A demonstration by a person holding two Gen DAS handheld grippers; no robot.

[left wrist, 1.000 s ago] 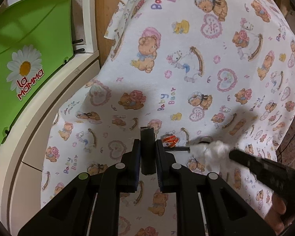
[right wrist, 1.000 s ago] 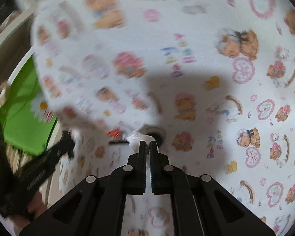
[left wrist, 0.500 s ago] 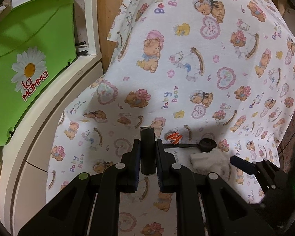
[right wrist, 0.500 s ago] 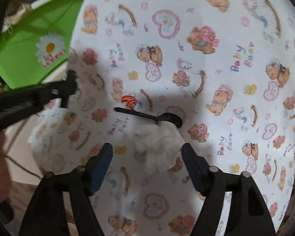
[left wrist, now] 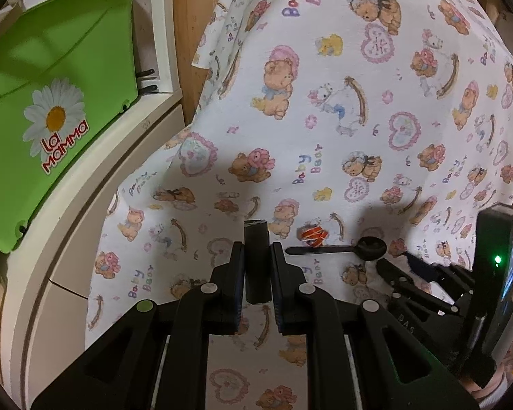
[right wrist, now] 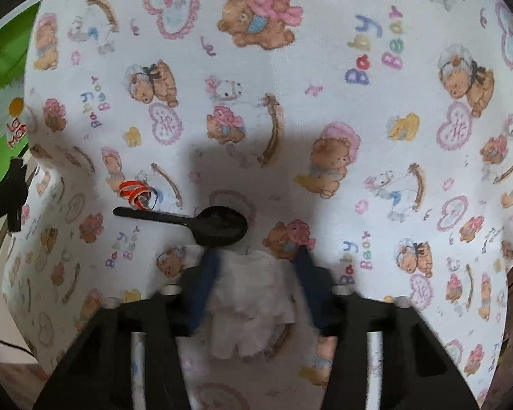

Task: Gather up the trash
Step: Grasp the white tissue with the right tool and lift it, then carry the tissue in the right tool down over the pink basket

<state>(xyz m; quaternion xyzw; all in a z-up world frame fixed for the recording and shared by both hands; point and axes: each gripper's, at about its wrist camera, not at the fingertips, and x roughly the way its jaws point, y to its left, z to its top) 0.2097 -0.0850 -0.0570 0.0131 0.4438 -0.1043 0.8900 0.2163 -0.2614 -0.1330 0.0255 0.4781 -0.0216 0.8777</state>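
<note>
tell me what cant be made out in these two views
- Green bin: its inside is hidden behind its own wall in the left wrist view.
- Dark block in the left gripper: its lower end is hidden by the jaws.
- Crumpled tissue: motion blur hides whether the closing right gripper presses it yet.
- Orange wrapper: too small to read.

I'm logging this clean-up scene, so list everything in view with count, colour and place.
tissue: one, white, crumpled, on the cloth between the right gripper's fingers
spoon: one, black, on the cloth just beyond the tissue
wrapper: one, orange and white, by the spoon's handle tip
dark block: one, held in the left gripper
cloth: one, white, bear print
bin: one, green, daisy logo, far left
left gripper: black, shut on the block
right gripper: black, closing around the tissue
</note>
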